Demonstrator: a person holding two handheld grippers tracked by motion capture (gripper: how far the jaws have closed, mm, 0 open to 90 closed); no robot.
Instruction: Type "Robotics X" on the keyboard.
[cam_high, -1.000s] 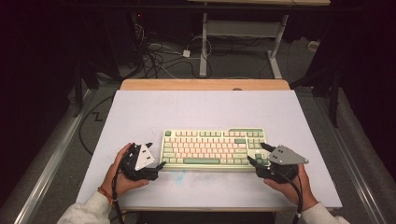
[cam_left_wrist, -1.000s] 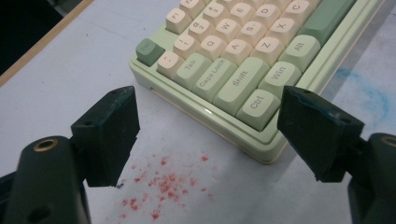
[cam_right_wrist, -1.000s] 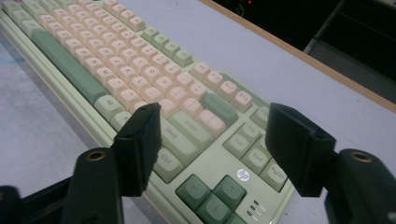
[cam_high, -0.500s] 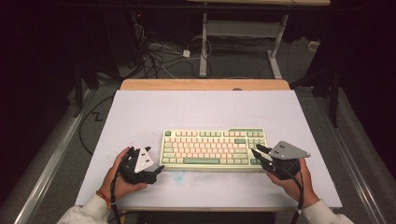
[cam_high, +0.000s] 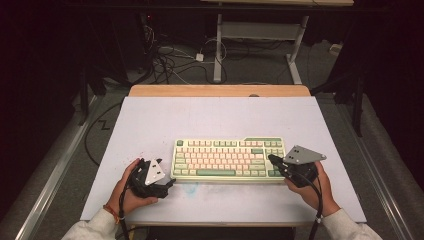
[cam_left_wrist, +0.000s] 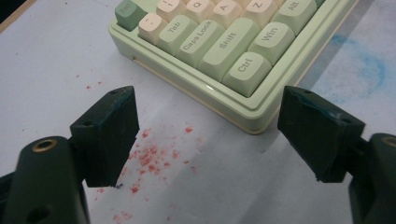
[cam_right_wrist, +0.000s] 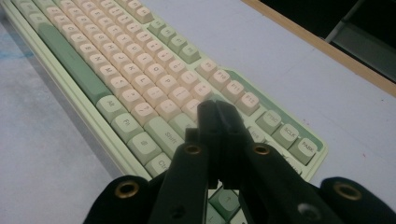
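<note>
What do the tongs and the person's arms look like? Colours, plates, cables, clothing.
Both tongs, left and right, are black, each topped by a grey three-cornered plate with small holes. Their jaws are flat, dark blocks on arms with brass-ringed holes. A black cable trails from the right one. The person wears light sleeves and a reddish band on the left wrist.

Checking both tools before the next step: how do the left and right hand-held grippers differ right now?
The left hand-held gripper is open, the right hand-held gripper shut with nothing between its jaws. The left sits off the keyboard's left end over the table, the right over its right-end keys. Both are black.
</note>
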